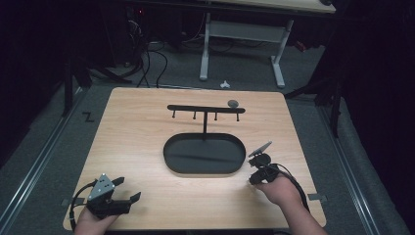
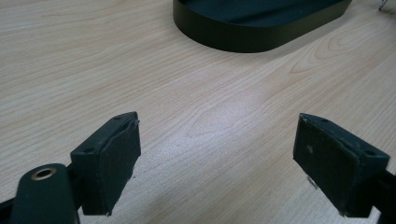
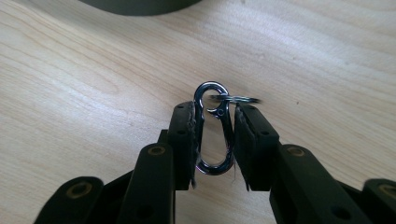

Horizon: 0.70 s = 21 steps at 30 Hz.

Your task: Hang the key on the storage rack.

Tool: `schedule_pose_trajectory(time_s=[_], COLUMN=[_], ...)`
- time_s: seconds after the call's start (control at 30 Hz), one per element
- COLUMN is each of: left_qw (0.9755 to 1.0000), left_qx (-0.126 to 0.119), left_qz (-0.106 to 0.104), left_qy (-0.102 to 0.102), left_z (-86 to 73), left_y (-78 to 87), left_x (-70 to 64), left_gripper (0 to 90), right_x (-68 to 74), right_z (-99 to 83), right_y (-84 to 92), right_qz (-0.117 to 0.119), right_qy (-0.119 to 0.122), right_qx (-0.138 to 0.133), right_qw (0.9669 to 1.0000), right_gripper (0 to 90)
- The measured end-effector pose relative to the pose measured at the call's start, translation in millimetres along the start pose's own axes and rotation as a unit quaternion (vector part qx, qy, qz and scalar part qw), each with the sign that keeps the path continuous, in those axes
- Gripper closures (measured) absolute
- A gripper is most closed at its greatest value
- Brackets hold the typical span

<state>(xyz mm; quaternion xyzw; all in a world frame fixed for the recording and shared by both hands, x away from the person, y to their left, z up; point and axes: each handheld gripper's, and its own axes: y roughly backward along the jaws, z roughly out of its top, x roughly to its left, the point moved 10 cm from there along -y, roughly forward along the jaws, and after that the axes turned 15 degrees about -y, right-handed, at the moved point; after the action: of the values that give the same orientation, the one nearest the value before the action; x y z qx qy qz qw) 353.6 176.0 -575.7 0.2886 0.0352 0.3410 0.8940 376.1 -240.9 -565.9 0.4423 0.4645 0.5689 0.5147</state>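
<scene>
Now the right claw (image 3: pixel 214 140) pinches a metal carabiner (image 3: pixel 213 128).

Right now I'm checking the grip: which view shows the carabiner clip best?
The right gripper view: the carabiner clip sits close up between the right gripper pads, key ring attached. In the high view it is too small to make out.

Shiny silver carabiner (image 3: pixel 214 128), black tongs (image 3: pixel 215 144), light woodgrain table (image 1: pixel 137 127), black tray (image 1: pixel 169 147)

Lab: wooden table (image 1: pixel 137 147) on carpet, floor cables (image 1: pixel 147 63), dark curtains.
</scene>
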Motion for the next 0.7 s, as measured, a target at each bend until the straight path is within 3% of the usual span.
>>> schedule_pose_trajectory(time_s=[0.17,0.7], left_qw=[1.0,1.0], left_qx=[-0.002,0.0], left_qz=[0.0,-0.001], left_qy=[0.001,0.0], left_z=[0.5,0.4], left_y=[0.1,-0.4], left_x=[0.0,-0.2], left_gripper=[15.4,15.4], right_x=[1.2,6.2], right_z=[-0.3,1.2], right_y=[6.2,21.9], right_qz=[0.01,0.011], right_qy=[-0.002,0.01], right_qx=[-0.006,-0.02], right_qw=[0.9999,0.9997], right_gripper=[69.4,69.5])
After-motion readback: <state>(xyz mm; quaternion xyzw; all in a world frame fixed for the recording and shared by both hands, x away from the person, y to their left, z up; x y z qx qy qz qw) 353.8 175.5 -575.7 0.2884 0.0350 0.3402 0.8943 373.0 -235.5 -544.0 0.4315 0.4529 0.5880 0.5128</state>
